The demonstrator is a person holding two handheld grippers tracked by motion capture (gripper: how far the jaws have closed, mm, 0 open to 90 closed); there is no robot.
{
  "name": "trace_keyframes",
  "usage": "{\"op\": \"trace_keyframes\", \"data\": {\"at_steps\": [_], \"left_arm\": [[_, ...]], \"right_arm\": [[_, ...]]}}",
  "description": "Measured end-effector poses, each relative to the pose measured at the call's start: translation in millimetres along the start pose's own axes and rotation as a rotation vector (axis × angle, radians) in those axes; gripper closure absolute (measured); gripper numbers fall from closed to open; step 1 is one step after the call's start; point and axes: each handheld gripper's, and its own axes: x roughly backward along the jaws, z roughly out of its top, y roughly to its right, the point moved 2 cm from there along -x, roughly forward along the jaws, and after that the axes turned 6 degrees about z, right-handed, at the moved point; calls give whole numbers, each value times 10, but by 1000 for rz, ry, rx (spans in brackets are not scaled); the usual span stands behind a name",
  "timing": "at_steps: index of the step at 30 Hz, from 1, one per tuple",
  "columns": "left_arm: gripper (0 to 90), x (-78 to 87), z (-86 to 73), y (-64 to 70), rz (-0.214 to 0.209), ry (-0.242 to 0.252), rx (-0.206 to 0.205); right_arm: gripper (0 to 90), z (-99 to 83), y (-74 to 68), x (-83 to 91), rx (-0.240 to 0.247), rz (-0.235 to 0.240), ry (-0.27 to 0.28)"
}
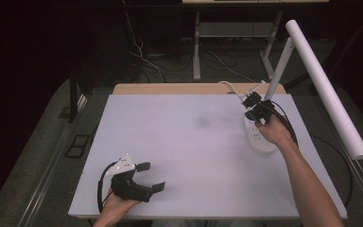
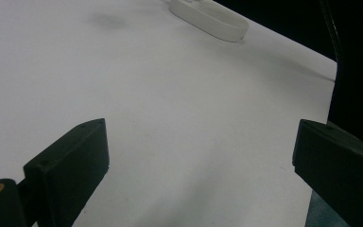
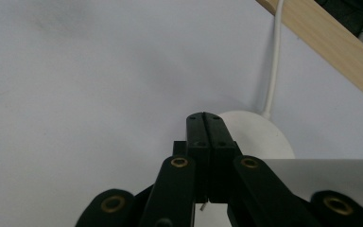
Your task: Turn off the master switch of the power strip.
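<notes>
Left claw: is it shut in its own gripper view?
No, the left claw stands wide open, its two black jaws far apart with bare white table showing between them.

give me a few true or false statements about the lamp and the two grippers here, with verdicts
1. The right gripper is over the lamp base. True.
2. The left gripper is shut. False: its jaws stand wide apart with nothing between them.
3. The right gripper's jaws are pressed together. True, as the right gripper view shows.
4. The lamp base stands at the table's near left corner. False: it stands at the far right.
5. A white cord runs from the lamp base toward the table's wooden edge. True.
6. The left gripper touches the lamp base. False: it is far from it, near the table's front edge.
</notes>
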Motion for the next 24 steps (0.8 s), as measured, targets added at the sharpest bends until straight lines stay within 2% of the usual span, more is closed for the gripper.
{"op": "trace_keyframes", "data": {"at_steps": [5,16,24], "left_arm": [[36,0,-1,-1,0,-1,-1],[37,2,0,2,3,-3,-8],[39,-3,0,4,3,-5,-11]], "right_arm": [[894,6,12,-58,15,-37,-33],[894,0,22,-158,24,-76,-73],[894,-16,19,-240,54,-121,-115]]}}
